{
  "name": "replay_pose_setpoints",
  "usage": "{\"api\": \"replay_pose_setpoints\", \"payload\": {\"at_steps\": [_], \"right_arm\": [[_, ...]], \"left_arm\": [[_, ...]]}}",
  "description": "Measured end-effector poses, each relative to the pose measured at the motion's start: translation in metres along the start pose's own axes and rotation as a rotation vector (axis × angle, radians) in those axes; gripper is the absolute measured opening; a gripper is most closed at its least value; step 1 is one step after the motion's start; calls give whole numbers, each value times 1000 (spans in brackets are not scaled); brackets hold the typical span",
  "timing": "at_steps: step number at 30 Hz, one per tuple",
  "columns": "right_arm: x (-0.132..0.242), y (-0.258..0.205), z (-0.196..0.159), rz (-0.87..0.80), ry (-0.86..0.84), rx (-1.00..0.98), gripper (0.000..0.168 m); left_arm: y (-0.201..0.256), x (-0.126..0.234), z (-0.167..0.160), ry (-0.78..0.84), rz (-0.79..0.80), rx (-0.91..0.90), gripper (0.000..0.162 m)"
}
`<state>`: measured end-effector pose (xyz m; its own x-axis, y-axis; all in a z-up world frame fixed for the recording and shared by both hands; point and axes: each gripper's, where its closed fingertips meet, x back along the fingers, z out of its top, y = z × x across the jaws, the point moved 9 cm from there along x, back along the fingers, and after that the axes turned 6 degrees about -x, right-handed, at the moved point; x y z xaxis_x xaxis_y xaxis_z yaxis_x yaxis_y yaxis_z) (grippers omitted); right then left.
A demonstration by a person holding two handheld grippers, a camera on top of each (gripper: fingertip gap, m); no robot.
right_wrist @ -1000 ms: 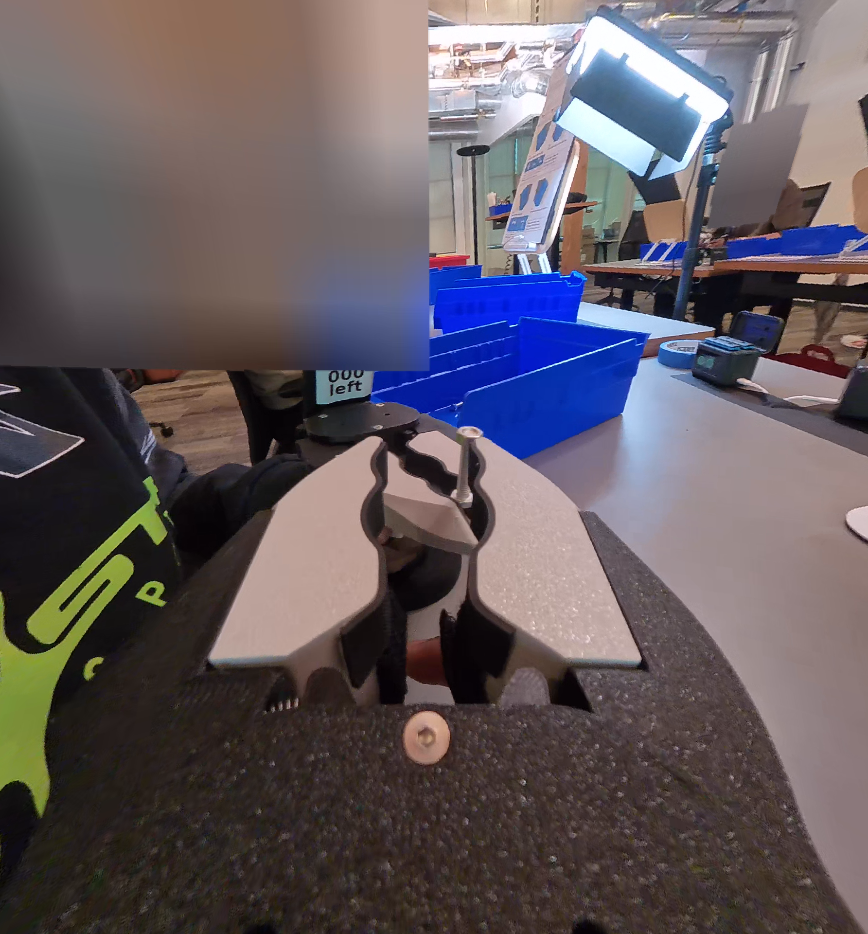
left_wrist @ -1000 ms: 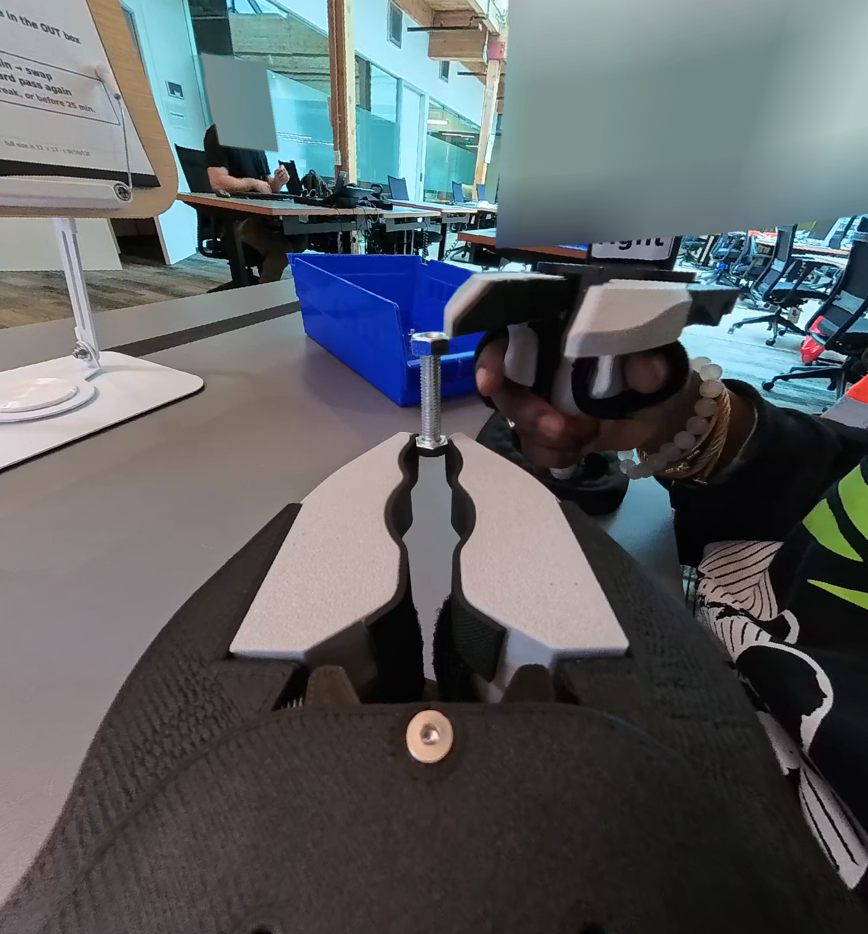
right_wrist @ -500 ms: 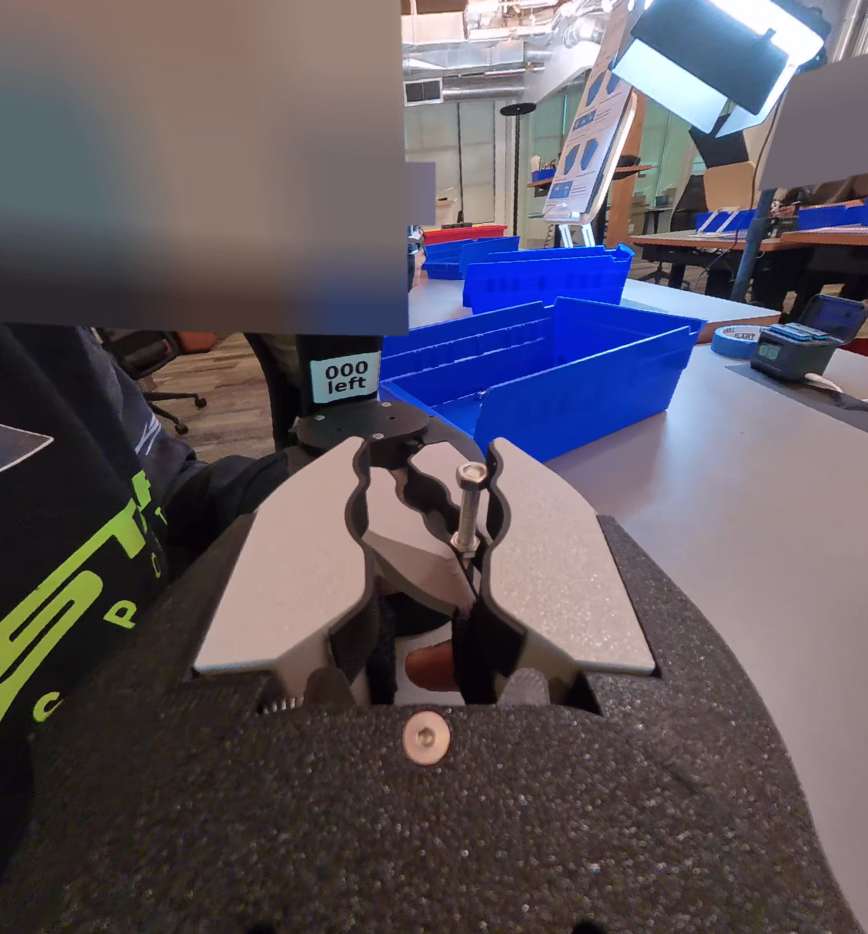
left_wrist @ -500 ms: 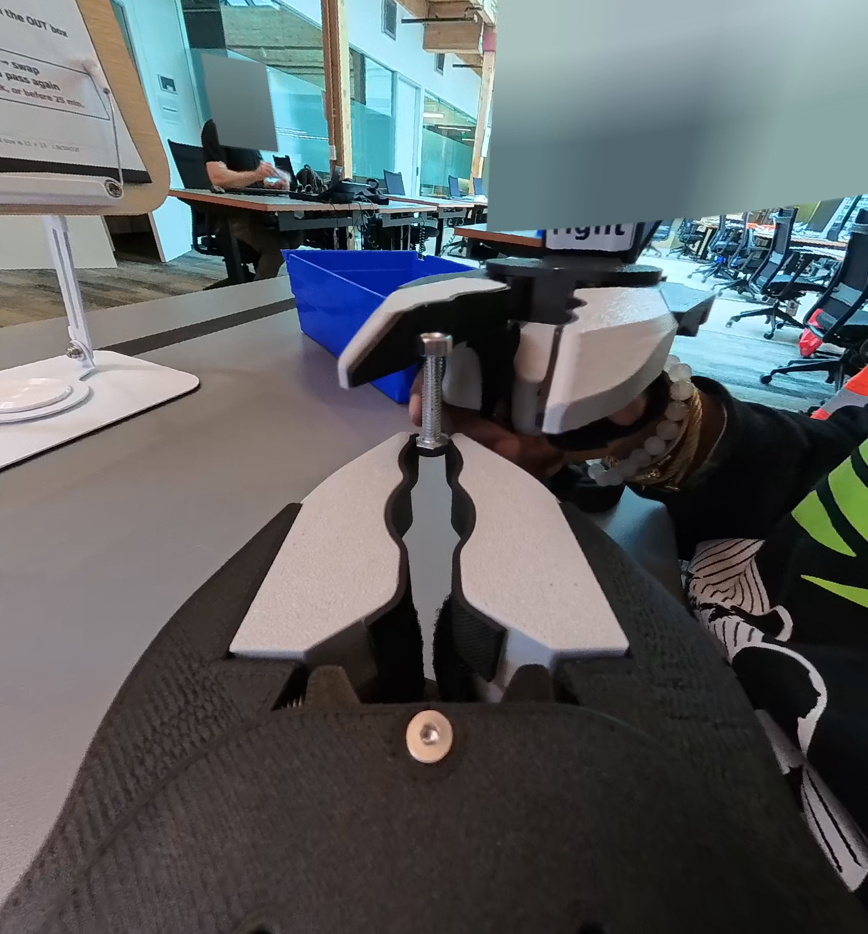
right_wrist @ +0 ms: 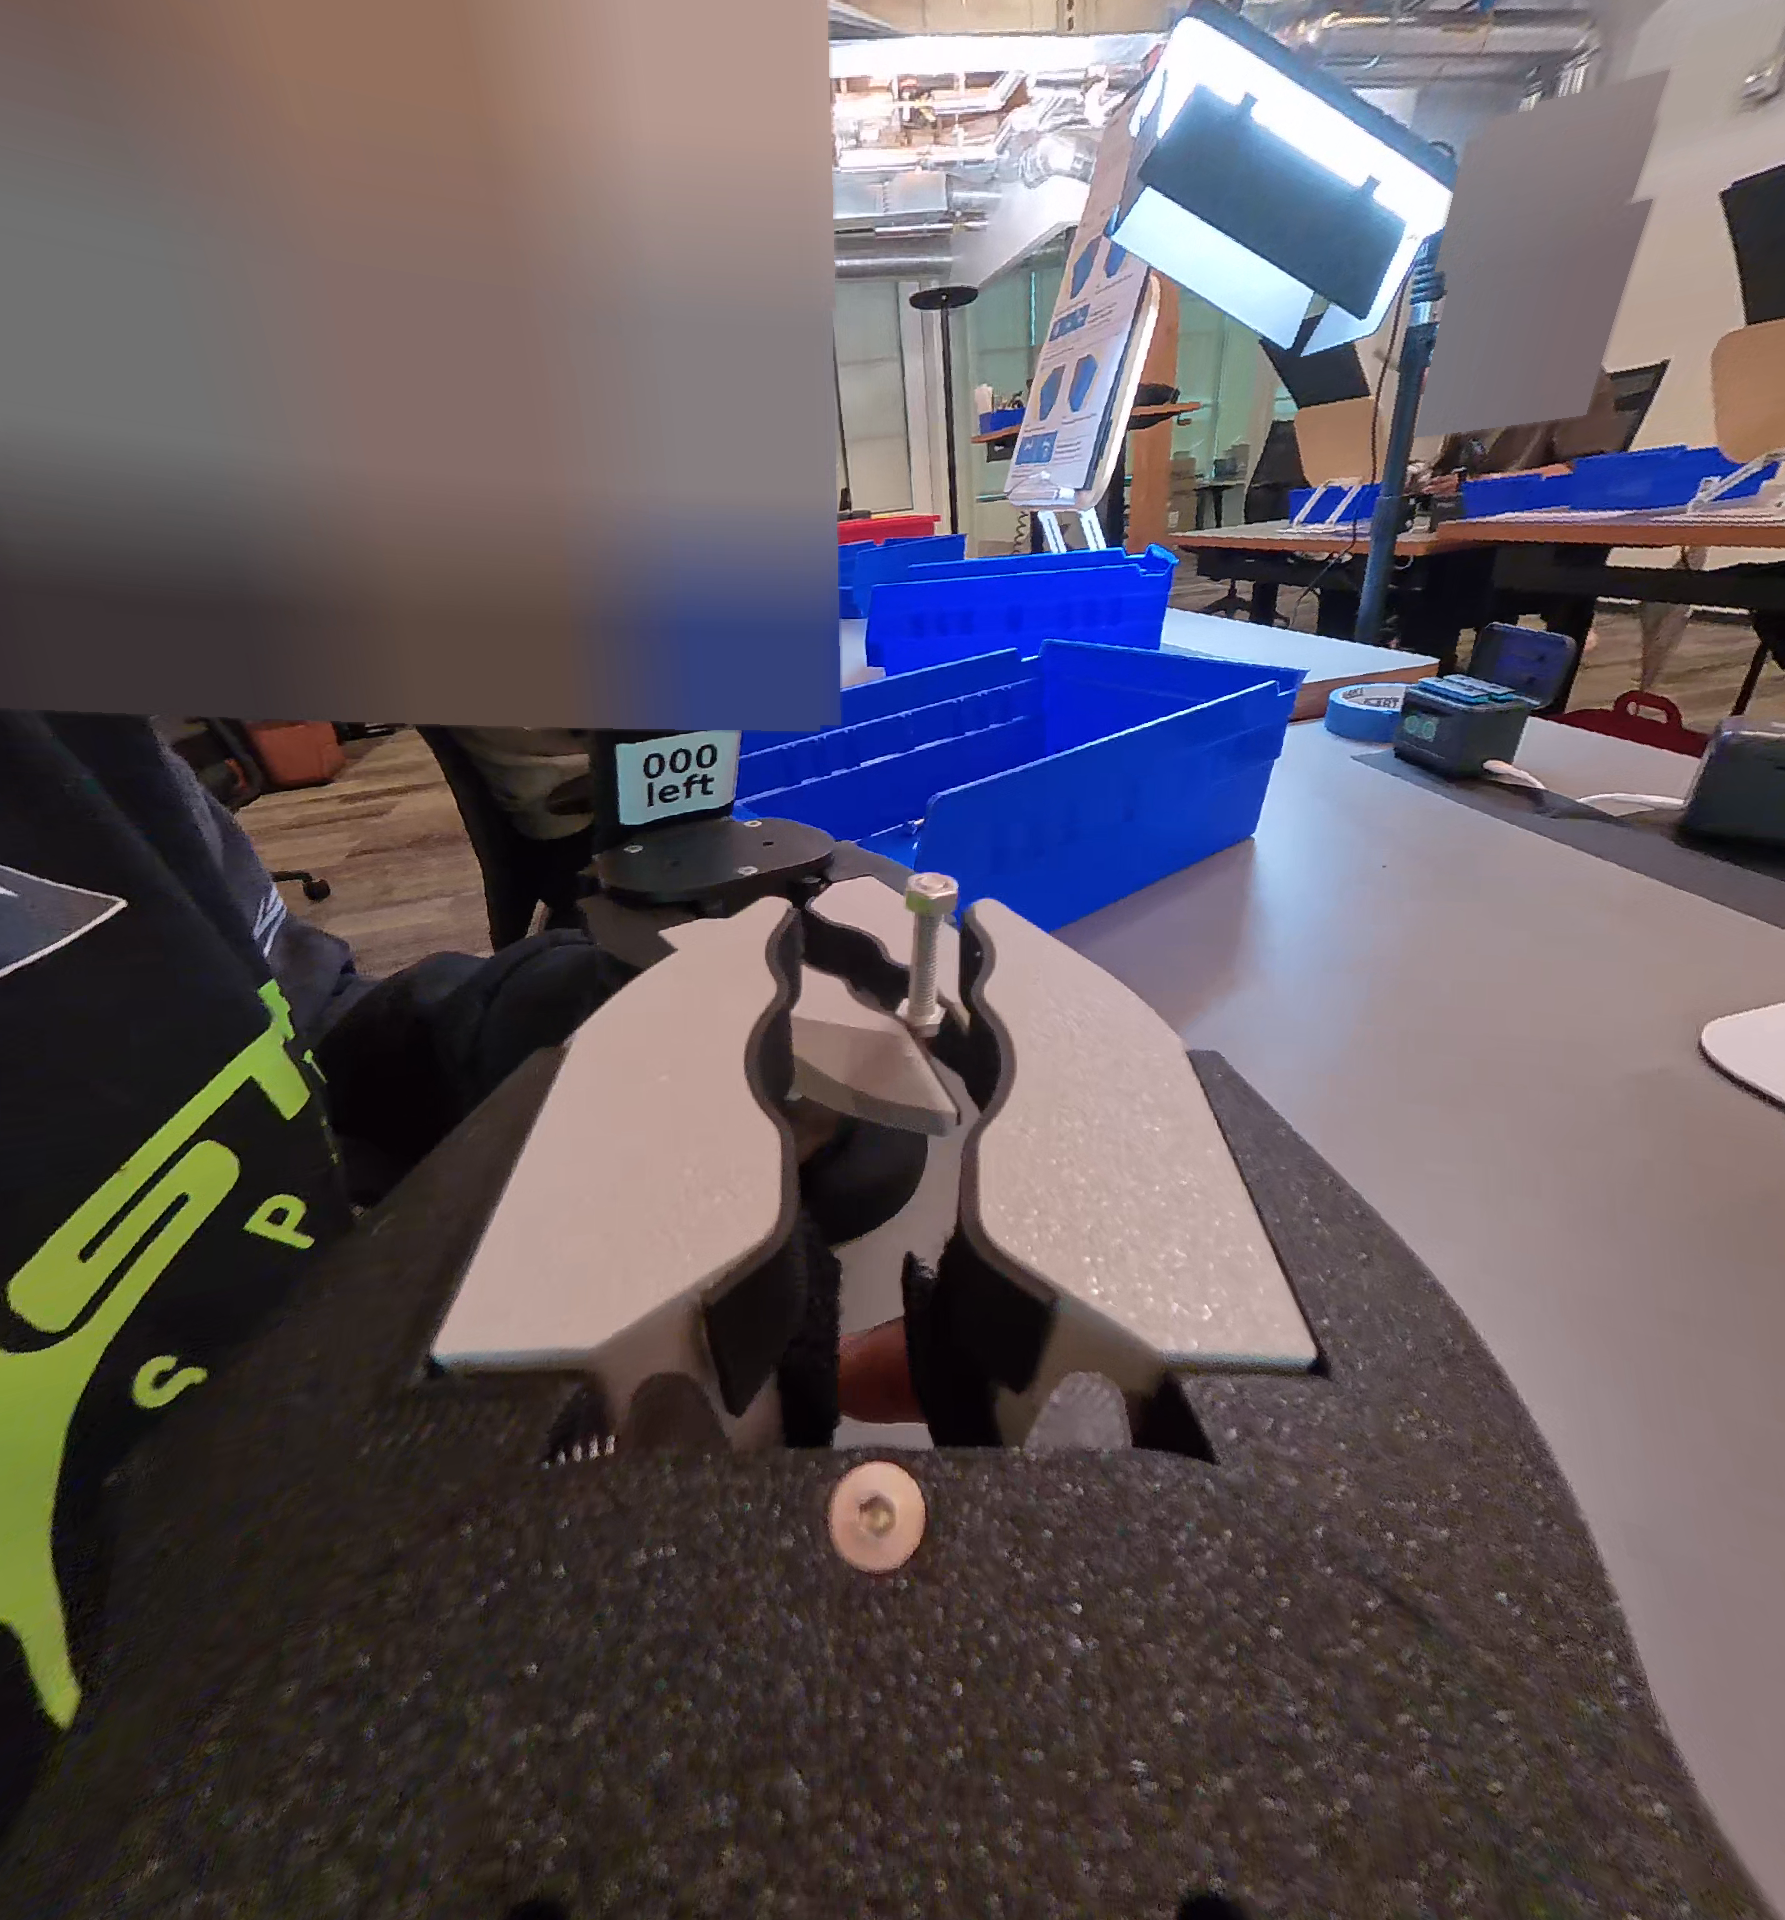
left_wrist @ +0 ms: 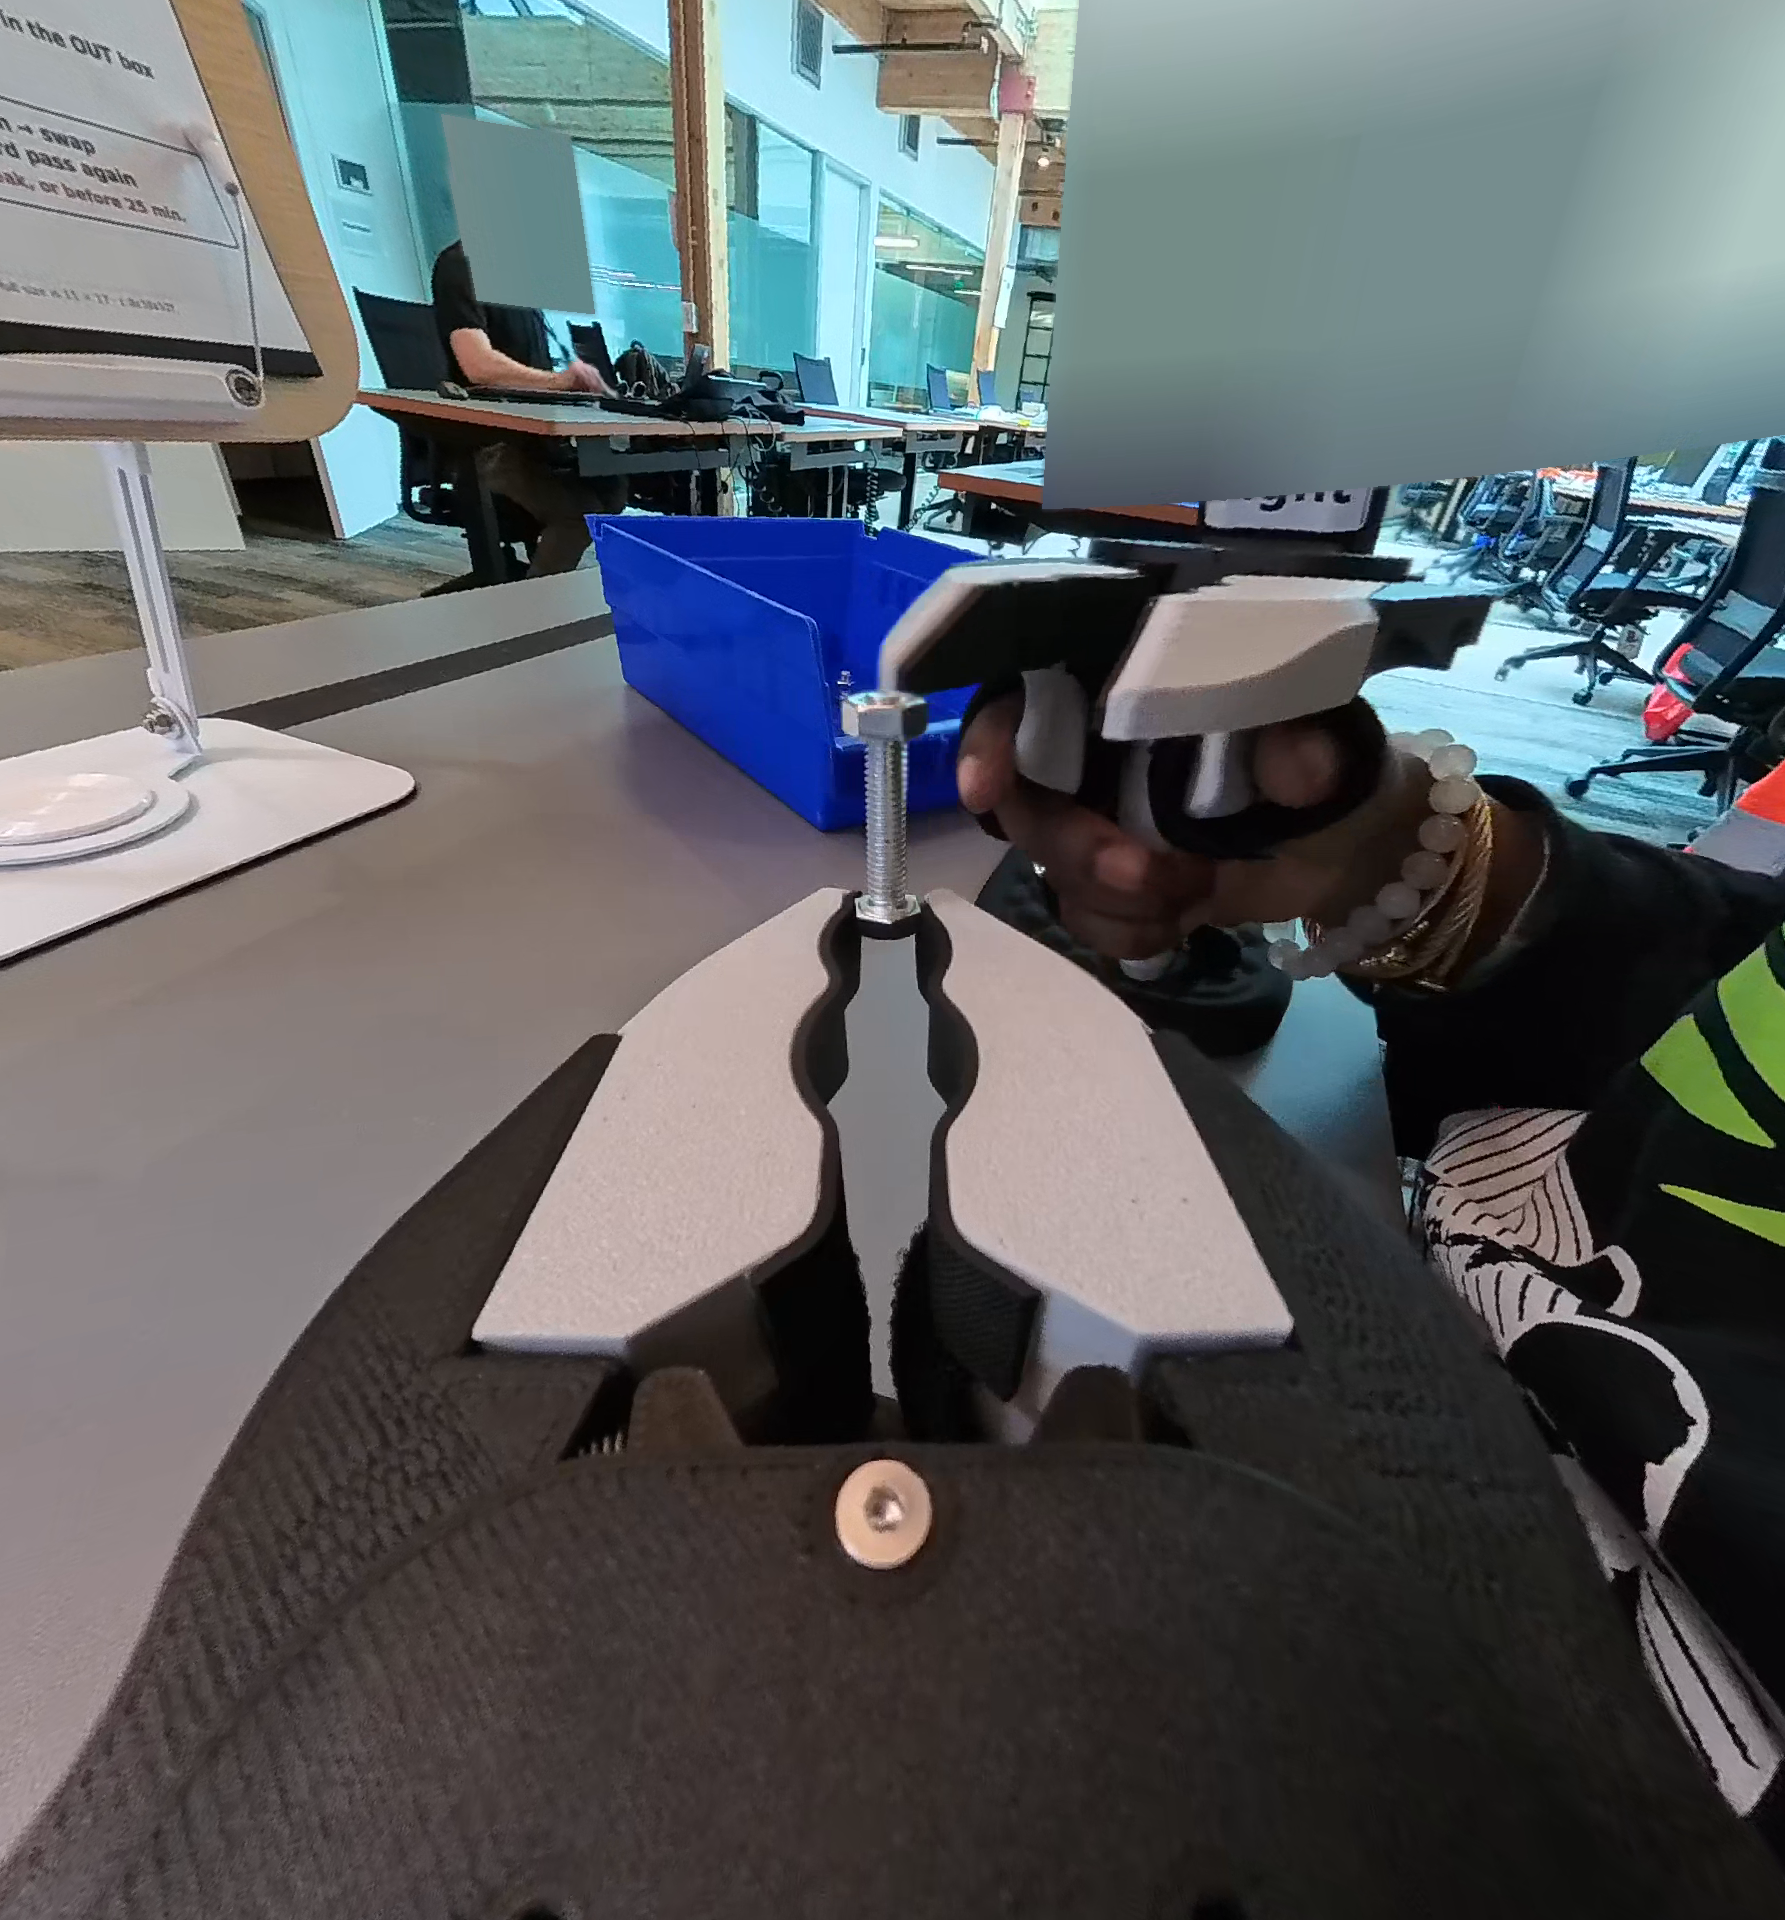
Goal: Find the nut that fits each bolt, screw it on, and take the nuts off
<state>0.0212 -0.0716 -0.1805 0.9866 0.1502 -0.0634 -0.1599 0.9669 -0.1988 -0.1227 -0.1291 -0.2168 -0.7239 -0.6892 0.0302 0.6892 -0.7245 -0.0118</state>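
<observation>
My left gripper is shut on a silver nut at its tips. A threaded silver bolt stands upright out of the nut, with its hex head on top. My right gripper, held in a hand, is open and empty. One of its fingertips is close beside the bolt head, on the right. In the right wrist view the bolt shows beyond the gap of my open right gripper. The left gripper's fingers hold it from below.
A blue bin stands on the grey table behind the bolt; it also shows in the right wrist view. A white stand base is at the left. A tape roll and small devices lie far right. Some 5 cm of space lies between my two pairs of fingers.
The right gripper came in around the bolt head half a second ago and has now drawn back to the right. The left gripper and bolt have stayed put.
</observation>
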Motion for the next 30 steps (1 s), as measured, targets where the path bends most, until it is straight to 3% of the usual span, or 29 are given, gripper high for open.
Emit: {"api": "replay_pose_setpoints", "payload": {"at_steps": [4, 11, 20, 24, 30], "right_arm": [[-14, 4, 1, 26, -9, -3, 39], [-35, 4, -2, 92, -83, 9, 41], [-10, -1, -2, 28, -43, 4, 37], [2, -4, -2, 14, -34, 9, 27], [-7, 4, -1, 15, -9, -16, 38]], "left_arm": [[1, -1, 0, -6, -3, -7, 10], [1, -1, 0, -13, -8, -8, 10], [0, -1, 0, -8, 0, 1, 10], [0, -1, 0, -7, 2, 4, 10], [1, -1, 0, -13, -6, -9, 10]]}}
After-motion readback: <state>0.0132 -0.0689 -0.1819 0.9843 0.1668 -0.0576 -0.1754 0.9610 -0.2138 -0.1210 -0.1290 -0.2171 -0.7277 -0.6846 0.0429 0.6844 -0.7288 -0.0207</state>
